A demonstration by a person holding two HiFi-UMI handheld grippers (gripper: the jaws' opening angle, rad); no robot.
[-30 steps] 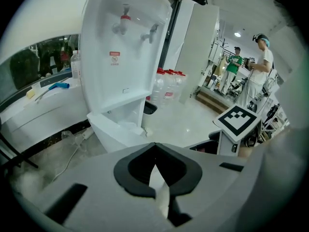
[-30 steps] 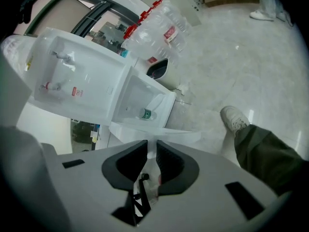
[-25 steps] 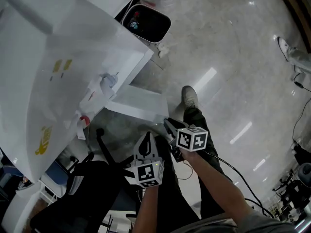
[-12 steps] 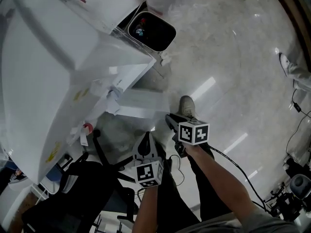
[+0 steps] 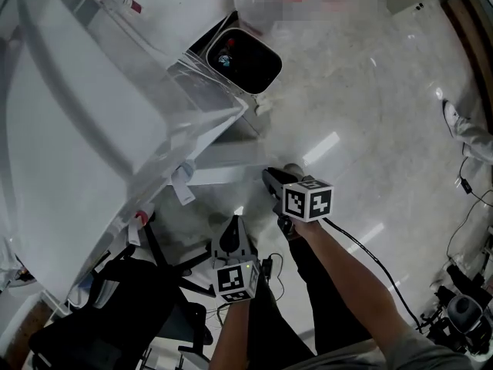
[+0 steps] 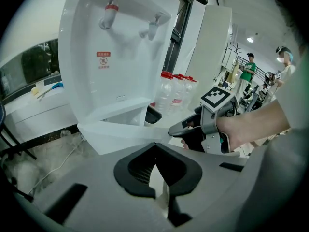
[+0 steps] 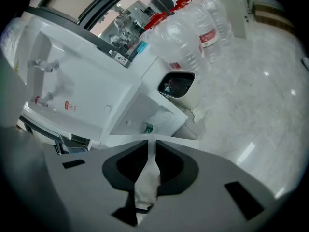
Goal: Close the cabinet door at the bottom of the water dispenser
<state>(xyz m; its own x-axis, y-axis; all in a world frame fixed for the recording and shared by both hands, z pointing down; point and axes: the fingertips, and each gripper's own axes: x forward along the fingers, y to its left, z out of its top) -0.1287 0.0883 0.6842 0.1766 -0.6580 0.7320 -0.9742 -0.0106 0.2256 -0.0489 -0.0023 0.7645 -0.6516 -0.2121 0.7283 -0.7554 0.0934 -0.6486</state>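
Cabinet door (image 5: 223,168) under water dispenser (image 5: 92,129) swung open, frame centre; nothing closed yet. R gripper (image 5: 268,179) barely parted, empty, by door edge. L gripper (image 5: 235,223) clenched, empty, lower centre.

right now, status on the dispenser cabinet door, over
Left gripper shut, empty. Right gripper jaws just narrowed, slightly apart, nothing gripped, tips by cabinet door edge. Door open. Nothing seen in its swing.

Water dispenser (image 5: 92,129) cut off at left edge; bin (image 7: 187,100) contents too small.
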